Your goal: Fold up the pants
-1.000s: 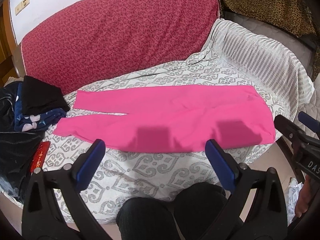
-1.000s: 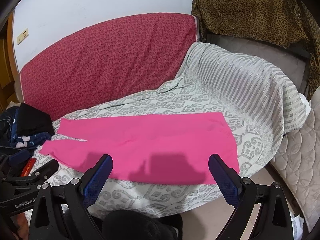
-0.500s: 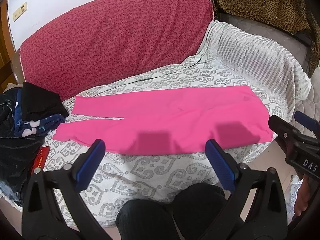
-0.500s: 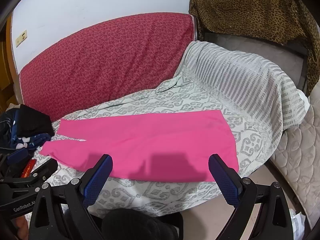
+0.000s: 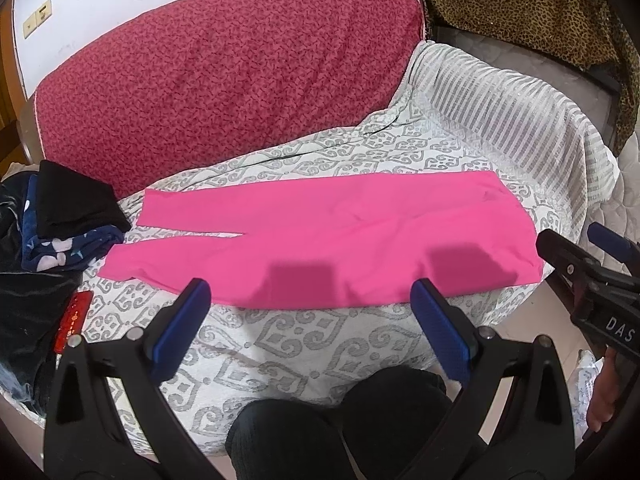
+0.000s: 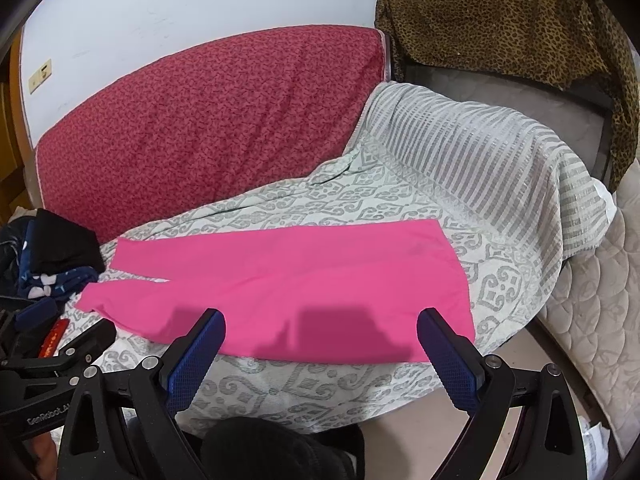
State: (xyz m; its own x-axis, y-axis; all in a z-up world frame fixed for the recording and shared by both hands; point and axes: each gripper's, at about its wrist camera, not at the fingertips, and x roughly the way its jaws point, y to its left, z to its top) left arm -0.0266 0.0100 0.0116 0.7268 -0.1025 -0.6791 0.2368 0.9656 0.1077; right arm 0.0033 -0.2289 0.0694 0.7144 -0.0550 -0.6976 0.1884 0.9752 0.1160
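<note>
Bright pink pants (image 5: 320, 236) (image 6: 280, 280) lie flat on a grey-patterned white cover, waistband to the right and the two legs pointing left with a narrow slit between them. My left gripper (image 5: 310, 312) hovers open above the cover's near edge, just short of the pants' front hem. My right gripper (image 6: 320, 344) is open too, held over the front hem, nothing between its blue pads. Each gripper shows at the edge of the other's view.
A red patterned backrest (image 5: 224, 92) rises behind the cover (image 5: 288, 344). Dark folded clothes (image 5: 68, 216) are piled at the left, with a red packet (image 5: 74, 320) beside them. A striped armrest drape (image 6: 500, 184) and leopard cloth (image 6: 500, 12) stand right. A person's dark-clad knees (image 5: 340, 428) sit below.
Both grippers have drifted slightly back and up, so the pants sit a little lower and farther in view. The pants have not moved and both grippers stay open.
</note>
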